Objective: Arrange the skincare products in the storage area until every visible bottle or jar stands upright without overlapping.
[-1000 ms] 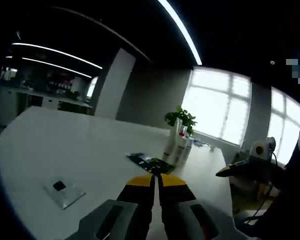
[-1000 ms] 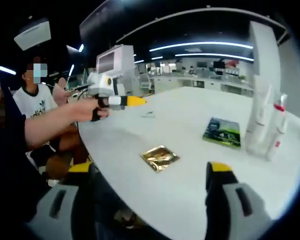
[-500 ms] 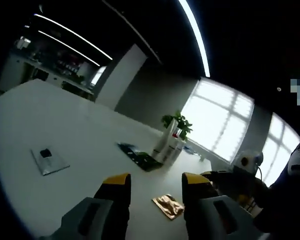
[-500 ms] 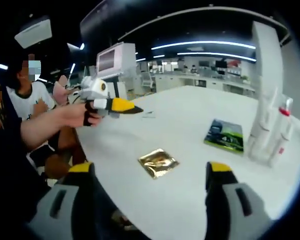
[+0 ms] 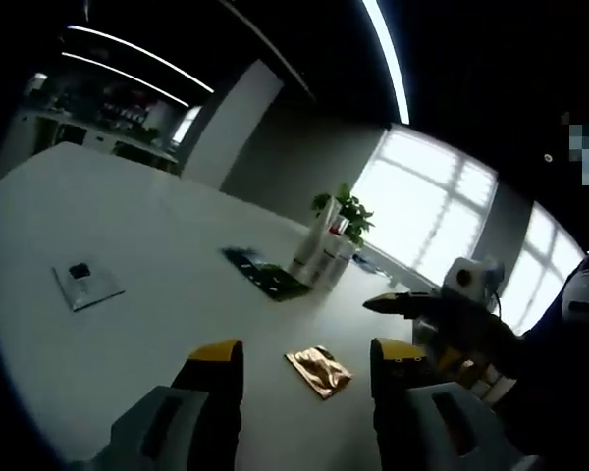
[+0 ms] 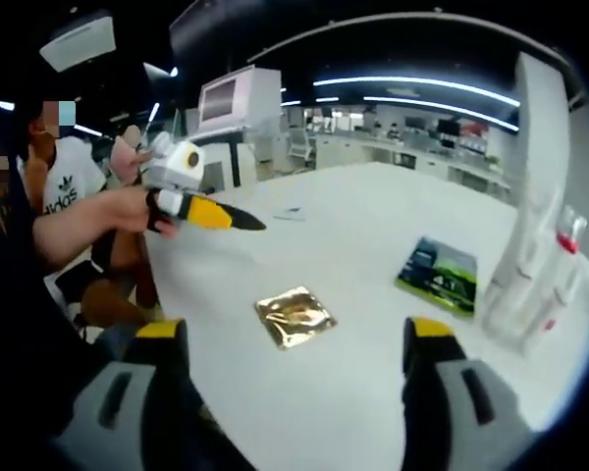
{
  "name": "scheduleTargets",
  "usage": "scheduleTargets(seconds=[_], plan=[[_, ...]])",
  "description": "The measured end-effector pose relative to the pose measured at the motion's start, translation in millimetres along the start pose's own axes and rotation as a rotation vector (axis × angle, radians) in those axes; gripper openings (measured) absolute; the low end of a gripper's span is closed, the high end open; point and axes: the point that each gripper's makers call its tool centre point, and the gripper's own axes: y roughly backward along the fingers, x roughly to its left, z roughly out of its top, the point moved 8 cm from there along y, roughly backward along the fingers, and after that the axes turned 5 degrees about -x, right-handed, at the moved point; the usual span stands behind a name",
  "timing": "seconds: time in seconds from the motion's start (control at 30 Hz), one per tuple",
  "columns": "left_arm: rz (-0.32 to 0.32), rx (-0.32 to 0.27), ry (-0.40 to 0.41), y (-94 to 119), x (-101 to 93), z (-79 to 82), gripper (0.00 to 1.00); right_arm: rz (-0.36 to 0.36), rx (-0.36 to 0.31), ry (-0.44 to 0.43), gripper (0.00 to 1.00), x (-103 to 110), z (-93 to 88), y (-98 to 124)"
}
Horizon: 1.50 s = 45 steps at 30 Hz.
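Both my tools are spread and hold nothing, and the upright bottles (image 6: pixel 530 285) stand clustered toward the surface's (image 6: pixel 363 226) far edge, well ahead, nearer my right tool (image 6: pixel 294 339) than my left tool (image 5: pixel 302 355).

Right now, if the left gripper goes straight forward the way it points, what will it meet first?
Probably the gold sachet, lying flat on the white table just ahead of the open left gripper. Beyond it stand the upright bottles. Depth is unclear.
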Motion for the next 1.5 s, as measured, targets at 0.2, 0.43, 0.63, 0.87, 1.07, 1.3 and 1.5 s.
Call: scheduleTargets(seconds=[0.2,0.43,0.63,0.87,1.07,1.3,1.5], plan=[[0.033,0.030,-0.041,2,-4.0,-6.0,0.51,0.012,0.014,0.056,0.87,-10,3.2,-5],[0.037,0.024,-0.042,8,-6.6,-7.1,0.50,0.040,0.055,0.099,0.86,-22,3.4,-15],[0.042,0.035,-0.049,8,-14.4,-14.2,0.50,0.073,0.072,0.126,0.83,-25,4.1,-24],[0.054,0.074,-0.068,10,-18.0,-21.0,0.49,0.101,0.109,0.149,0.81,-26,0.7,-32],[0.053,0.053,-0.059,10,-22.0,-18.9,0.49,0.122,0.110,0.164,0.78,-30,2.9,-37],[0.055,0.077,-0.049,8,-25.4,-28.9,0.49,0.171,0.156,0.196,0.77,-28,-0.7,-46],[0.052,0.085,-0.044,10,-18.1,-27.1,0.49,0.220,0.181,0.194,0.74,-29,-4.0,-55]])
